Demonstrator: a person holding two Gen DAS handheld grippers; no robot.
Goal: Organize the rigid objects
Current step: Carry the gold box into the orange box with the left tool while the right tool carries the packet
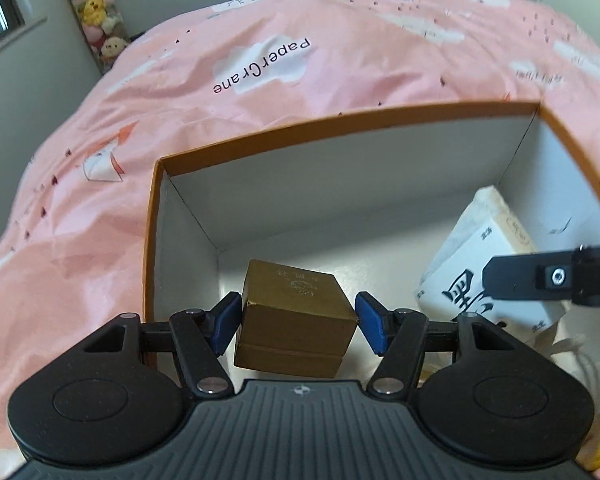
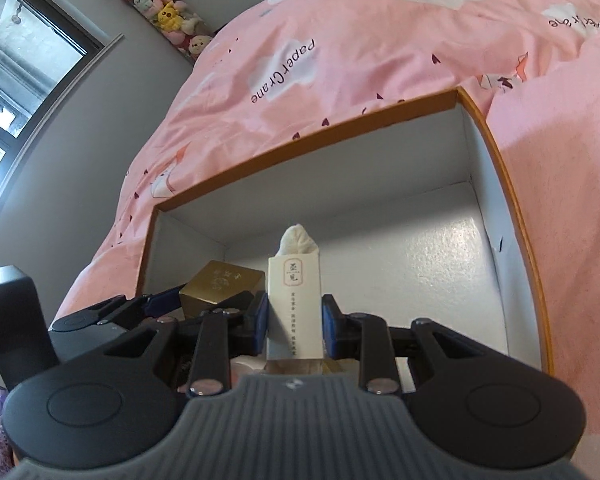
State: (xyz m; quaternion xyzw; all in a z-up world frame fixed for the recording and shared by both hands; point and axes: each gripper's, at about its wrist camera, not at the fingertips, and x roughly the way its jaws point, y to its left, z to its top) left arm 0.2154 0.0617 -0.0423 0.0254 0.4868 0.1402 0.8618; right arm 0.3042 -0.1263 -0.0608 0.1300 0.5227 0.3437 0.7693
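— Left side first?
— Left gripper (image 1: 298,322) low inside the orange-rimmed box (image 1: 340,120), blue pads (image 1: 224,320) set either side of a gold cube box (image 1: 296,320). Left pad right against the cube's side; right pad just off its corner, a sliver of gap showing. Not a firm clamp — spread a touch wider than the cube.
— And where does the cube sit?
— Down in the near left part of the big box, close to the left white wall, tilted a little with one corner toward the right pad. Resting on the floor or lifted: cannot tell.
— Right side?
— Right gripper (image 2: 294,326) closed on a white tissue pack (image 2: 294,308), pads (image 2: 330,332) pressed to both of its narrow sides. Pack upright, a crumpled tissue (image 2: 298,240) poking out of the top, printed characters down its face. Seen from the left wrist view as a white pack (image 1: 480,264) with bold black characters, right of the cube, a black finger lying across it.
— Surroundings?
— Big box on a pink bedspread (image 1: 260,60) printed with white clouds and "PaperCrane". Tube of plush toys (image 2: 164,12) in the wall corner, window (image 2: 16,64) at far left
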